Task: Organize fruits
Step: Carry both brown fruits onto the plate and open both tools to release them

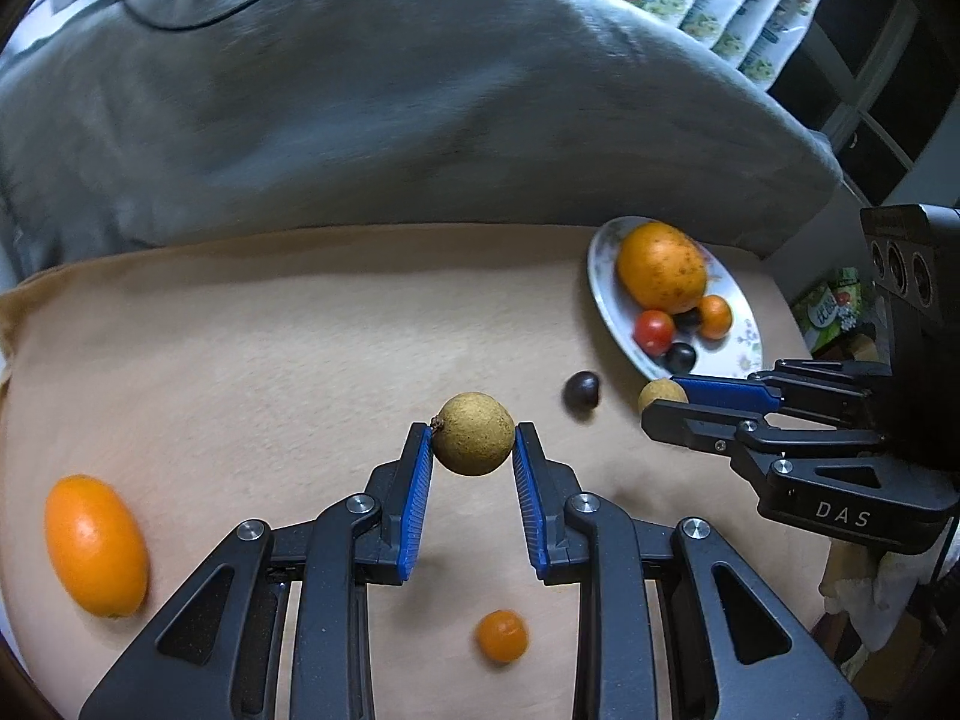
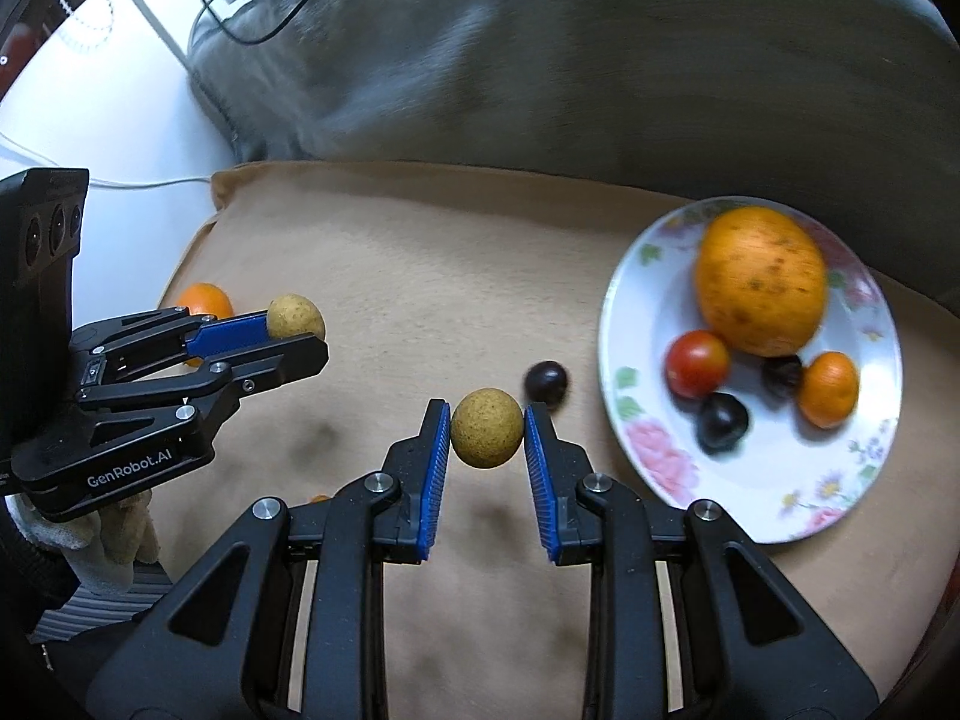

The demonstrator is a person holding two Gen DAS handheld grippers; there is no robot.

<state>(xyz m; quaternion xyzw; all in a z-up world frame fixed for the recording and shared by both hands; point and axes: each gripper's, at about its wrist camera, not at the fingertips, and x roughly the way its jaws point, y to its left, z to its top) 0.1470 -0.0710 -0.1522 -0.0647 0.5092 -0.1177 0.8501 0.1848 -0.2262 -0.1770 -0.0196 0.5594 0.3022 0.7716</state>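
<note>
My left gripper (image 1: 473, 438) is shut on a tan longan (image 1: 473, 433), held above the beige cushion (image 1: 270, 360); it also shows in the right wrist view (image 2: 295, 324). My right gripper (image 2: 487, 429) is shut on a second tan longan (image 2: 486, 428), just left of the floral plate (image 2: 780, 480). The plate holds a large orange fruit (image 2: 761, 281), a red tomato (image 2: 698, 363), a small orange (image 2: 829, 389) and two dark grapes (image 2: 723, 421). A loose dark grape (image 2: 546, 383) lies on the cushion beside the plate.
An oval kumquat (image 1: 96, 546) lies at the cushion's left and a small orange (image 1: 501, 635) near the front. A grey pillow (image 1: 360, 120) with a black cable rises behind. Snack packets (image 1: 720, 0) stand at the far right.
</note>
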